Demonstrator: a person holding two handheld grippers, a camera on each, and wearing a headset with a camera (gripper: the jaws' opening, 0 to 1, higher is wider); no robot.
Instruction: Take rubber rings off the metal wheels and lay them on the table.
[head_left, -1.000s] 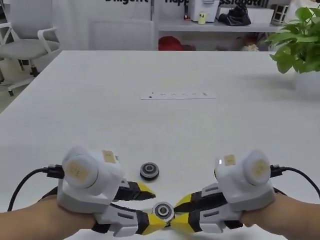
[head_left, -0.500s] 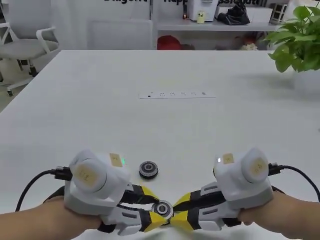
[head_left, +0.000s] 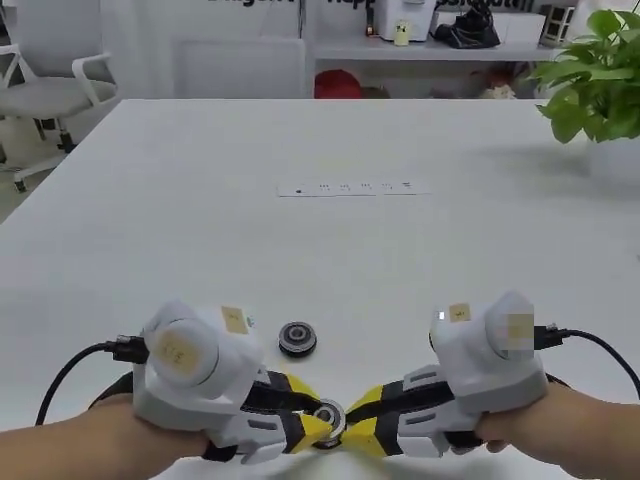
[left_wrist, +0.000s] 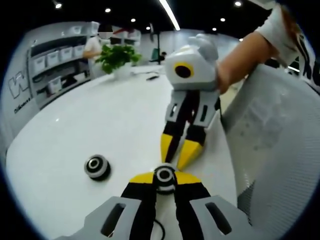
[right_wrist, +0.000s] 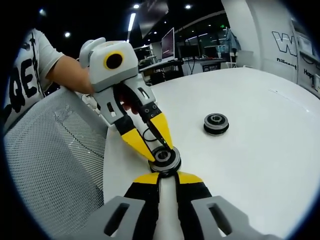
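— Head view: where's the wheel (head_left: 327, 415)?
— At the near table (head_left: 330, 260) edge, pinched by the left gripper (head_left: 316, 427); the right gripper (head_left: 352, 422) jaws nip its rim from opposite. A second wheel (head_left: 297, 338) lies just beyond, untouched.

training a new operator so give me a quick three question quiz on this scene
1. True or false: the left gripper is open, clear of any wheel.
2. Where is the loose metal wheel? A in a bowl; B on the table past the gripper tips; C on the floor.
3. Fill in: the right gripper meets the left at a ___.
Key: 1 false; 2 B; 3 held metal wheel.
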